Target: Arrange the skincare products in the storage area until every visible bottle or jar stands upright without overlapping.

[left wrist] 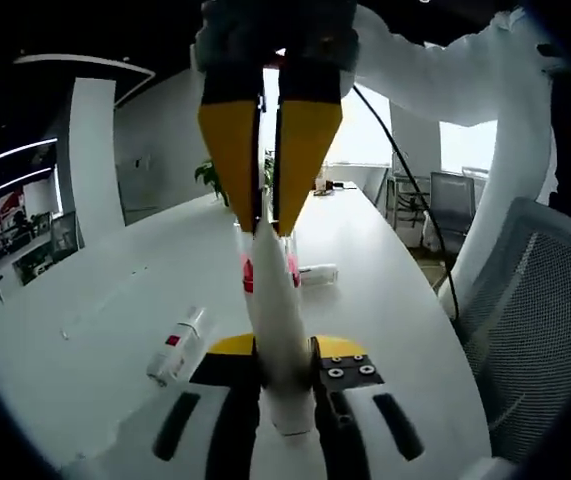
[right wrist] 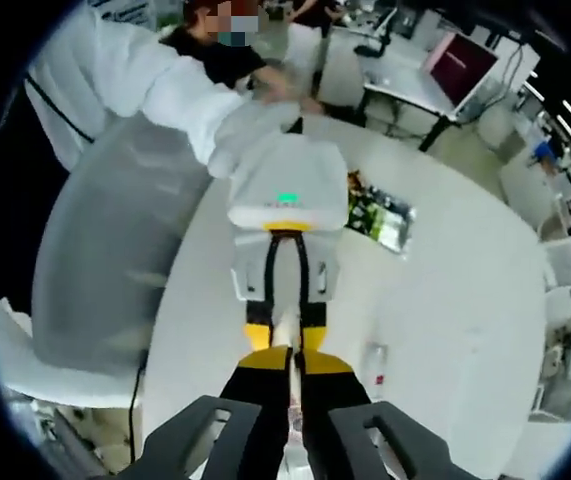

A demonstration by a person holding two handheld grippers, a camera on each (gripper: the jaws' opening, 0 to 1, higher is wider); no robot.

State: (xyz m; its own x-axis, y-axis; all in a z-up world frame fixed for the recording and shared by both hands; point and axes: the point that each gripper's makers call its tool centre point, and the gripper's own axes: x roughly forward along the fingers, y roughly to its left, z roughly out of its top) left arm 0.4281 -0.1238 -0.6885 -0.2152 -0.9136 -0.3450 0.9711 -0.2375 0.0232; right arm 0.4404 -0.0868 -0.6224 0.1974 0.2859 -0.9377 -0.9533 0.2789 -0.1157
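Two grippers are clamping one white tube [left wrist: 277, 330] — my left gripper [left wrist: 287, 372] near, right gripper [left wrist: 267, 215] far; a second tube [left wrist: 176, 345] is lying left.

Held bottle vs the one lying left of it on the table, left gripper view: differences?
Held bottle is off the table, clamped by left gripper and right gripper; lying bottle rests flat, untouched. Held bottle points along the jaws; lying bottle lies aslant. Both are white with red marking.
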